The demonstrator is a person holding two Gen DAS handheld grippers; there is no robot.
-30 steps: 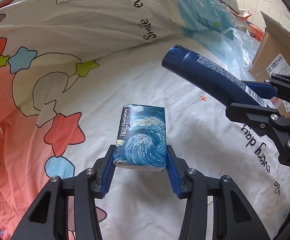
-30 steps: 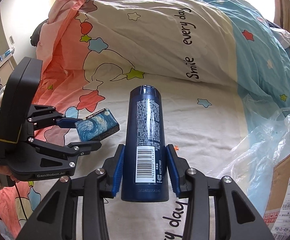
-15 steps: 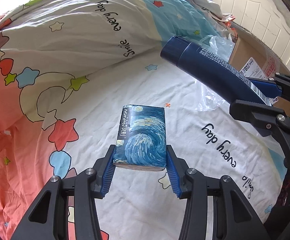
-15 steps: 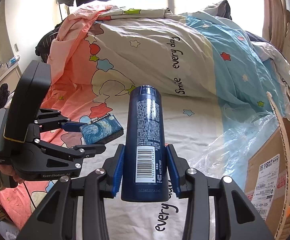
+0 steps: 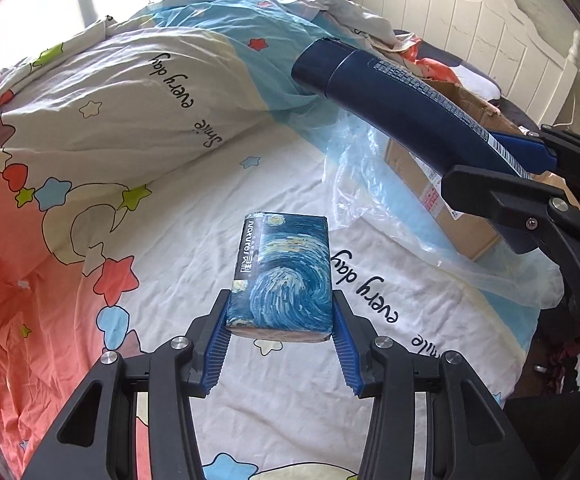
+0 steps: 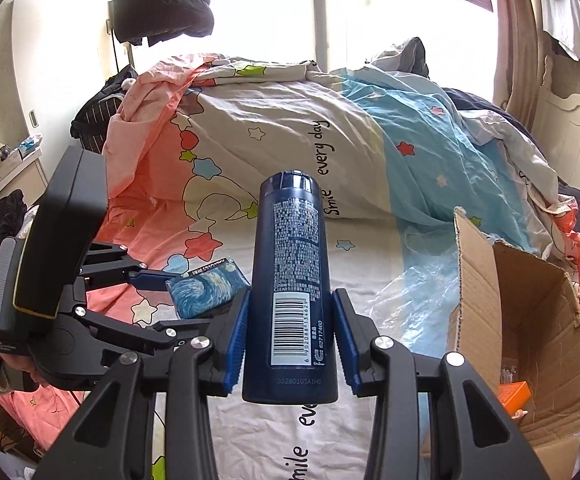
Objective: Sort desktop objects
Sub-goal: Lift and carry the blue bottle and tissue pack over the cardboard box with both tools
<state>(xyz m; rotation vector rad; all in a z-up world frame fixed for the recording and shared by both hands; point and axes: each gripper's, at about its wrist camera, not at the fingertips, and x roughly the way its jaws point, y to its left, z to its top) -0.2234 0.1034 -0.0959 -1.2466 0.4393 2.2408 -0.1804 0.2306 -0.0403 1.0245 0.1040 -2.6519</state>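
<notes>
My left gripper is shut on a tissue pack printed with a swirling blue starry painting, held in the air above the bed. The same tissue pack and left gripper show at the left of the right wrist view. My right gripper is shut on a tall dark blue bottle, barcode label facing the camera, cap pointing away. In the left wrist view the bottle reaches in from the right, clamped in the right gripper.
A star-patterned bedsheet and a bunched duvet cover the bed. An open cardboard box with an orange item inside stands at the right, a clear plastic bag beside it. A white headboard stands behind.
Both grippers have risen with their objects still held; the bed looks farther below. The box, headboard and window have come more into view.
</notes>
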